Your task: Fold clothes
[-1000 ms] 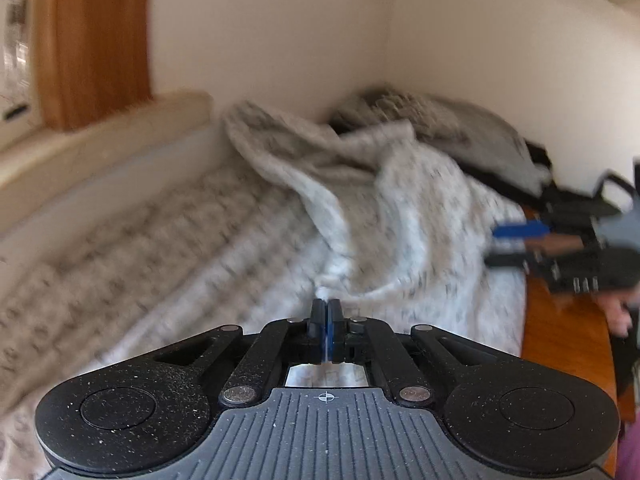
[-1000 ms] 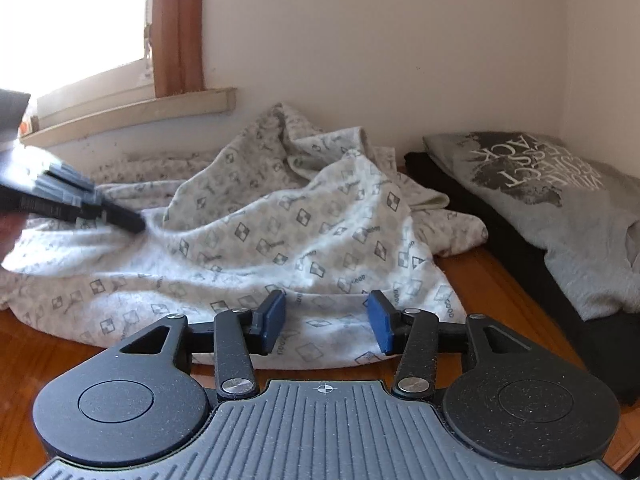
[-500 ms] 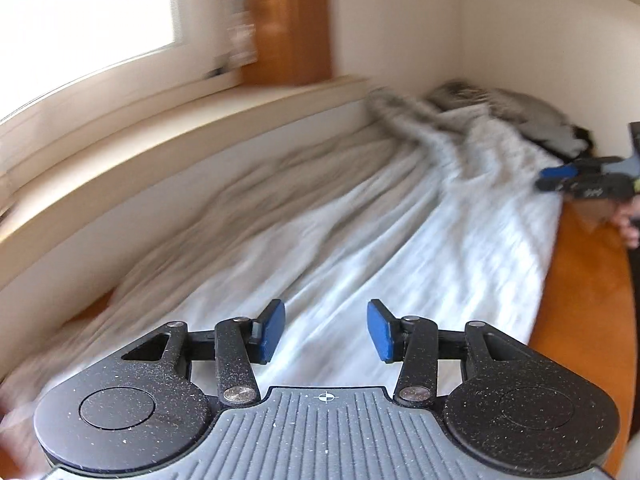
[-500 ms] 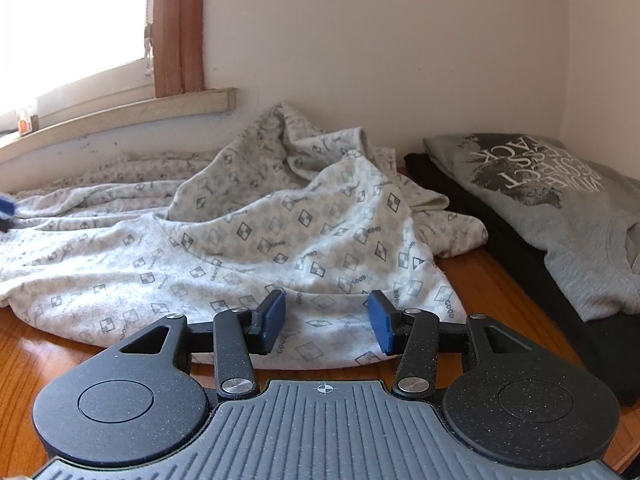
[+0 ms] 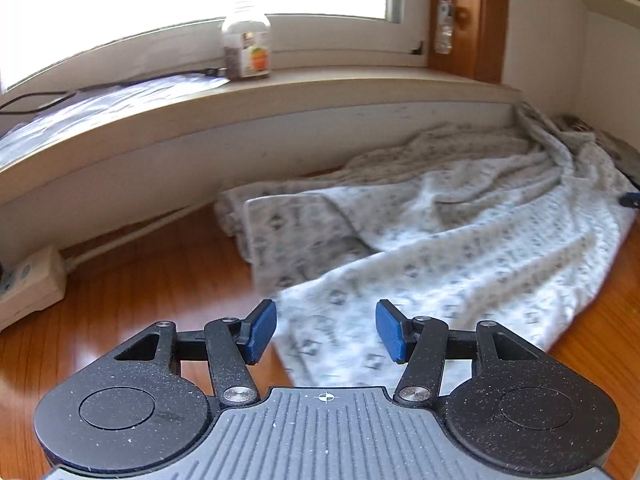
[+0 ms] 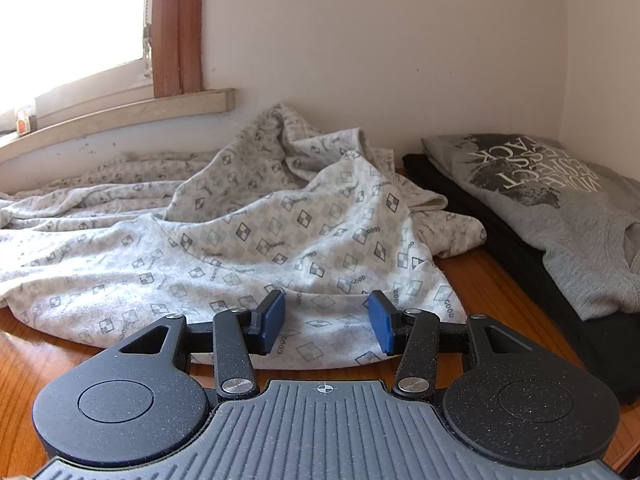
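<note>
A white garment with a grey checked print lies rumpled on the wooden floor along the wall under the window. My left gripper hovers over its left end with jaws opening and nothing between the blue pads; the cloth lies below. In the right wrist view the same garment rises in a heap in the middle. My right gripper stands open above the garment's near hem, its pads apart and pressing on nothing.
A folded grey printed T-shirt rests on dark folded clothes at the right wall. A jar and cables sit on the windowsill. A white power strip lies at the left by the wall.
My left gripper let go of the cloth, its jaws went from shut to open, and it swung left along the garment toward the window end. The right gripper has stayed put.
</note>
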A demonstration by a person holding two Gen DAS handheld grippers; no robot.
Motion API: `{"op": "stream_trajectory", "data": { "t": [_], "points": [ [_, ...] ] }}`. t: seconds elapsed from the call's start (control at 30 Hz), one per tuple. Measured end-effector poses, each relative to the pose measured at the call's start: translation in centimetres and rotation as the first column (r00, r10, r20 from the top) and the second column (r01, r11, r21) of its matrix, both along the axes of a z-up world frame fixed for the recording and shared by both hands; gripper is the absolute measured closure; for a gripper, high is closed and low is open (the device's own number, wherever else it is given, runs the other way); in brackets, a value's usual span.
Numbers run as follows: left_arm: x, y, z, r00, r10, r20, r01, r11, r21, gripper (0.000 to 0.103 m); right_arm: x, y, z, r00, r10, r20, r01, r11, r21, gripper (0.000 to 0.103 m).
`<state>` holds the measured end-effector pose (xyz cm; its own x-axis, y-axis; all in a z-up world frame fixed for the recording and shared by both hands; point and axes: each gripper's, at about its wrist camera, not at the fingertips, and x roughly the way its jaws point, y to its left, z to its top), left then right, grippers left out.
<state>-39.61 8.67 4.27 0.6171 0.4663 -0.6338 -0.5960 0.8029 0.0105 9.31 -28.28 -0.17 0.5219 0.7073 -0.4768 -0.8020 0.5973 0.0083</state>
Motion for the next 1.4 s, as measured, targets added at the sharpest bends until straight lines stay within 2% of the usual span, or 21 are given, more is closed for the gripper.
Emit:
{"op": "stream_trajectory", "data": {
  "t": [0.1, 0.2, 0.27, 0.33, 0.4, 0.43, 0.5, 0.57, 0.67, 0.87, 1.0, 1.17, 1.33, 1.4],
  "points": [
    [0.3, 0.5, -0.3, 1.000, 0.013, -0.004, -0.013, 1.000, -0.004, 0.046, 0.0, 0.0, 0.0, 1.000, -0.001, 0.000, 0.001, 1.000, 0.000, 0.055],
    [0.8, 0.4, -0.2, 1.000, 0.004, -0.009, -0.005, 1.000, -0.011, 0.061, 0.0, 0.0, 0.0, 1.000, -0.001, 0.001, 0.001, 1.000, 0.000, 0.055],
    [0.9, 0.0, -0.2, 1.000, 0.016, -0.025, -0.016, 1.000, 0.007, 0.089, 0.0, 0.0, 0.0, 1.000, -0.002, 0.002, 0.002, 1.000, 0.002, 0.055],
    [0.6, -0.1, -0.1, 0.999, 0.030, -0.030, -0.030, 0.999, 0.014, 0.094, -0.1, 0.0, 0.0, 1.000, -0.003, 0.004, 0.003, 1.000, 0.004, 0.055],
    [-0.1, 0.0, 0.0, 0.998, 0.051, -0.034, -0.051, 0.999, 0.016, 0.094, -0.2, 0.0, 0.0, 1.000, -0.006, 0.004, 0.006, 1.000, 0.004, 0.055],
    [-0.3, 0.2, 0.0, 0.997, 0.071, -0.033, -0.071, 0.997, 0.016, 0.093, -0.2, 0.0, 0.0, 1.000, -0.006, 0.004, 0.006, 1.000, 0.004, 0.055],
    [-0.1, 0.5, 0.0, 0.995, 0.090, -0.046, -0.088, 0.995, 0.038, 0.080, -0.2, 0.0, 0.0, 1.000, -0.006, 0.006, 0.006, 1.000, 0.002, 0.055],
    [0.4, 0.2, 0.5, 0.994, 0.102, -0.049, -0.099, 0.992, 0.075, 0.060, -0.3, 0.0, 0.0, 1.000, -0.007, 0.006, 0.007, 1.000, 0.002, 0.055],
    [1.6, -0.7, 1.5, 0.998, 0.068, -0.006, -0.067, 0.993, 0.100, 0.045, -0.1, 0.1, 0.0, 1.000, -0.002, 0.010, 0.002, 1.000, 0.000, 0.055],
    [8.1, -3.3, 1.7, 0.997, -0.081, 0.013, 0.079, 0.987, 0.143, 0.031, 0.0, 0.1, 0.0, 1.000, -0.004, 0.009, 0.004, 1.000, -0.001, 0.054],
    [13.1, -4.5, 1.1, 0.982, -0.189, 0.010, 0.185, 0.970, 0.158, 0.029, 0.0, 0.0, 0.0, 1.000, -0.005, 0.009, 0.005, 1.000, -0.001, 0.054],
    [18.0, -4.1, -0.1, 0.958, -0.285, 0.014, 0.282, 0.952, 0.122, 0.029, 0.0, 0.0, 0.0, 1.000, -0.004, 0.006, 0.004, 1.000, 0.000, 0.054],
    [18.4, -3.4, -1.7, 0.944, -0.329, 0.037, 0.328, 0.944, 0.035, 0.029, -0.1, 0.0, 0.0, 1.000, -0.004, 0.003, 0.004, 1.000, 0.003, 0.054],
    [17.8, -3.3, -2.1, 0.943, -0.330, 0.042, 0.329, 0.944, 0.028, 0.029, -0.1, 0.0, 0.0, 1.000, -0.004, 0.004, 0.004, 1.000, 0.002, 0.054]
  ]
}}
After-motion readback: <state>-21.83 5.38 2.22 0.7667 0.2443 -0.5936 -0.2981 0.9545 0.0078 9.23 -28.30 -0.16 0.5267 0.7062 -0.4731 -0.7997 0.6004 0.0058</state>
